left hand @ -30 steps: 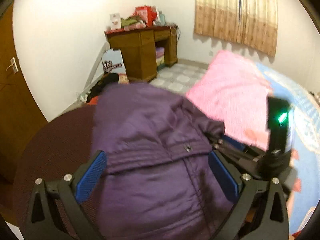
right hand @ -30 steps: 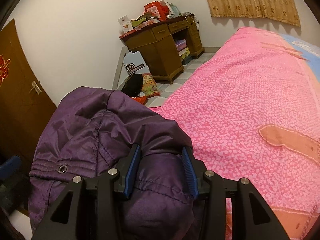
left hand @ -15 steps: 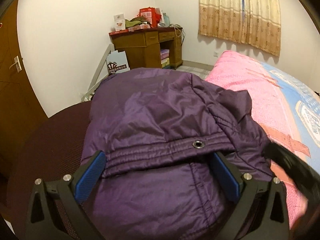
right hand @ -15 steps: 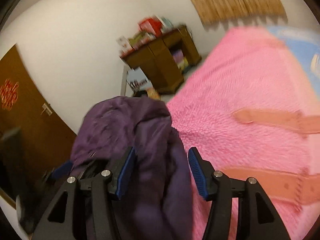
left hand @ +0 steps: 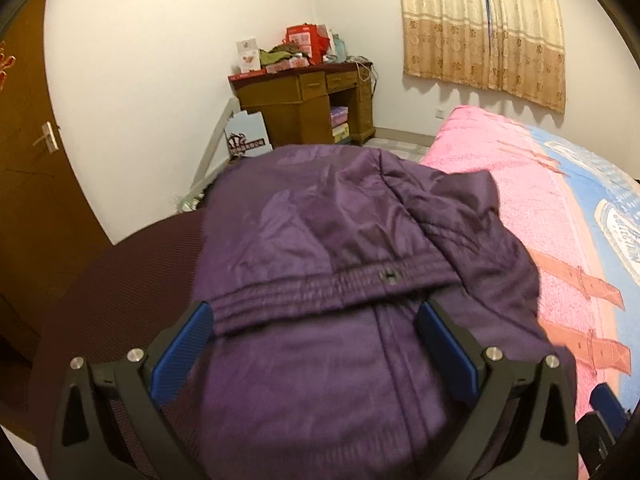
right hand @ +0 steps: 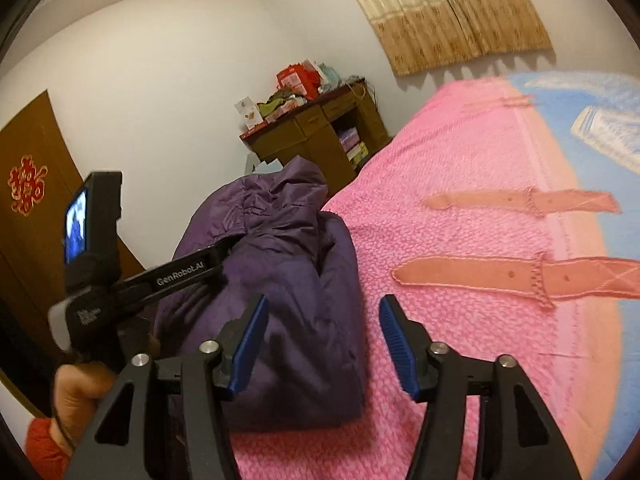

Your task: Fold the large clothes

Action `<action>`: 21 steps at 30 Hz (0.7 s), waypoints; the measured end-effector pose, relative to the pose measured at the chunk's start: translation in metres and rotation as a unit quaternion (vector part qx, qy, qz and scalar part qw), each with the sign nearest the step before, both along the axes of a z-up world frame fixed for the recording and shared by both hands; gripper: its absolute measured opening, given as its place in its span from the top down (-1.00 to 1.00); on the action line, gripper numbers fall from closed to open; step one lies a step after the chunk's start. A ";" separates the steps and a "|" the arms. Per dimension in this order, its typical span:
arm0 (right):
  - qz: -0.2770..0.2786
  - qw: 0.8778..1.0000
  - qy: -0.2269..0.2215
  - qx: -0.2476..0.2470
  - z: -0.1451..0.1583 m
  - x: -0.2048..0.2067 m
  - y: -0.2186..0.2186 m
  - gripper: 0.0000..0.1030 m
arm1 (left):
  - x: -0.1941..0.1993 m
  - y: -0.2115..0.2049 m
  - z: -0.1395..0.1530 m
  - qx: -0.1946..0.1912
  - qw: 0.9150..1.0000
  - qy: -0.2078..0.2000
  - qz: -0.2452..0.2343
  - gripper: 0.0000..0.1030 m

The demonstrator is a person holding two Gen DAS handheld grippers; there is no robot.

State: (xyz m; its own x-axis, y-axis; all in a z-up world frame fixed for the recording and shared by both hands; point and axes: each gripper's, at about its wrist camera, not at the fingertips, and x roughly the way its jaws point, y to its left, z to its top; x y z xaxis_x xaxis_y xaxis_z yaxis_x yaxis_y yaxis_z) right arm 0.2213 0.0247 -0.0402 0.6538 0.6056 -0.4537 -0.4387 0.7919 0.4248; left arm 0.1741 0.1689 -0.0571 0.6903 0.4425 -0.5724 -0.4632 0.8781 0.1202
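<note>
Purple padded jacket (left hand: 340,280) lies bunched at the bed's (right hand: 500,240) left edge, on the pink blanket, partly over a dark chair back (left hand: 132,280). Left gripper (left hand: 316,344) stands wide open, jacket hem between its pads, grip unconfirmed. Right gripper (right hand: 324,340), jaws just opening, holds nothing, beside the jacket. Cluttered wooden desk (left hand: 304,108) stands beyond, under the curtain (left hand: 484,28)

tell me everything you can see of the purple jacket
The purple jacket is dark, shiny and padded-looking, bundled in a rumpled heap at the pink edge of the bed cover. A gathered band with a metal eyelet crosses it, with a stitched seam running below. The left gripper is spread wide across the fabric; whether its pads press it is unclear. The right gripper is open beside it, holding nothing.
</note>
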 end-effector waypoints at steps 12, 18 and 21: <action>-0.017 0.999 -0.028 0.001 0.037 -0.064 -0.024 -0.47 | -0.120 -0.035 0.016 0.016 0.999 -0.026 0.015 -1.00; -0.029 0.996 -0.089 -0.016 0.075 -0.112 -0.033 -0.59 | -0.150 -0.064 0.038 0.068 0.996 -0.051 0.000 -1.00; -0.045 0.991 -0.121 -0.033 0.095 -0.132 -0.038 -0.62 | -0.156 -0.069 0.052 0.064 0.995 -0.074 -0.008 -1.00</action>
State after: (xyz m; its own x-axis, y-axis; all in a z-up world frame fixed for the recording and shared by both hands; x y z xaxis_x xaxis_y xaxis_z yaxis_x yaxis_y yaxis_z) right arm 0.0889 -0.0129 0.0547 0.7979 0.5142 -0.3146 -0.4477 0.8549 0.2619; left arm 0.0176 0.0997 -0.0051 0.7700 0.4935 -0.4045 -0.4705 0.8673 0.1624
